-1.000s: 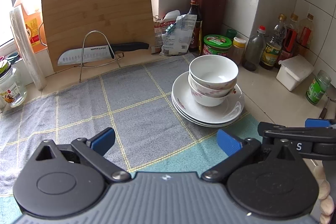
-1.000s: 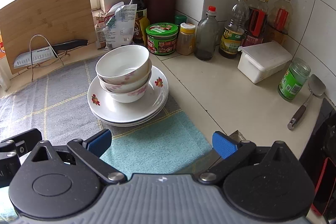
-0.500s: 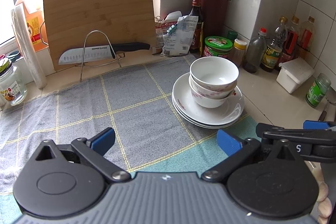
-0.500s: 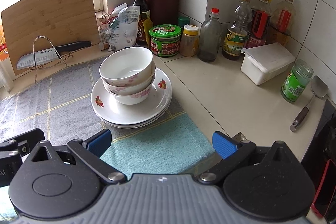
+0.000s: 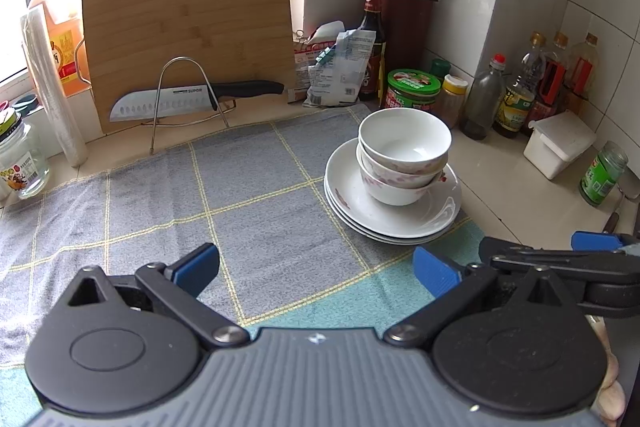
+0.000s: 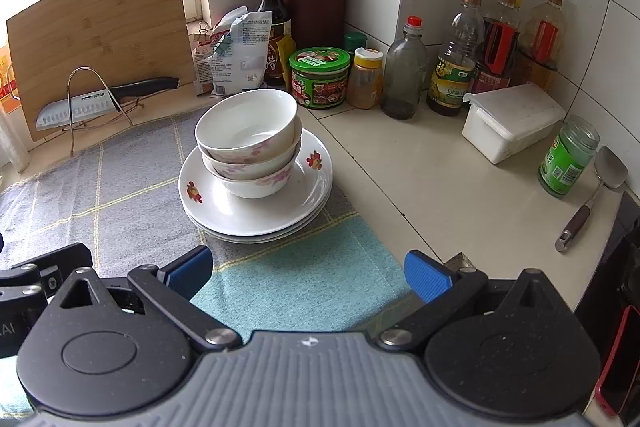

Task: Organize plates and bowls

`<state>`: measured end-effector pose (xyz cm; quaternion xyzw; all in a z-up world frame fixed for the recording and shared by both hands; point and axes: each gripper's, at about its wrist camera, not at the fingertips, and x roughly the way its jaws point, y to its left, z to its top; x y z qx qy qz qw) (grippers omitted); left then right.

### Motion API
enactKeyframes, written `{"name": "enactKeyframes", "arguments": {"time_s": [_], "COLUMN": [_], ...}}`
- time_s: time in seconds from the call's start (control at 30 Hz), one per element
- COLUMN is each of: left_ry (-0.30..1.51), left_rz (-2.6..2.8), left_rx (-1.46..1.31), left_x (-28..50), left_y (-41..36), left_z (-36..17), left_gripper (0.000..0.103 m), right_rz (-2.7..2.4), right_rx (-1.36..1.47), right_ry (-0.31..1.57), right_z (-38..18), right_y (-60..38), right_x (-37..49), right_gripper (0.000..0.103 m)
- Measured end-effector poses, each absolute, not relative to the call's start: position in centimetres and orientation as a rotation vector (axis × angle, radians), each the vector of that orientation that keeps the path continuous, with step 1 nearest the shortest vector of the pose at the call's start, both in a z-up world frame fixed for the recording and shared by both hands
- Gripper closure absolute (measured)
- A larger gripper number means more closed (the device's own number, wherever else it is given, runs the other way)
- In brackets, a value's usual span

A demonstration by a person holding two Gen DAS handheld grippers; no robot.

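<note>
Bowls (image 6: 249, 139), three nested and white with pink flowers, sit on stacked plates (image 6: 256, 211) at the right edge of the grey checked cloth (image 5: 160, 195) on my tabletop (image 6: 440, 187); how many plates lie beneath is hard to count. My left tongs (image 5: 316, 269) and right tongs (image 6: 308, 269) hover spread wide, gripping nothing, short of the stack. Bare cloth stretches left toward the cutting board (image 5: 188, 35) and knife (image 5: 192, 99); jars and bottles (image 6: 456, 67) crowd the wall behind.
</note>
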<state>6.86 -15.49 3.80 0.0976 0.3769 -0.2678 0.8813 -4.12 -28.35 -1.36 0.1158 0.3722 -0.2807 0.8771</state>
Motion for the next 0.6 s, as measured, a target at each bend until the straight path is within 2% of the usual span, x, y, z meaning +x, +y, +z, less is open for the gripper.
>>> {"name": "enactKeyframes", "arguments": {"time_s": [0.6], "left_ry": [0.793], "left_rz": [-0.557], "left_rx": [0.194], "left_x": [6.8], "left_y": [-15.8], "left_z": [3.85], "left_gripper": [0.001], "right_rz": [-0.57], "right_rx": [0.243], "right_ry": [0.768], "right_z": [-1.33], "right_y": [-28.49], "right_x": [-4.34], "right_gripper": [0.0]}}
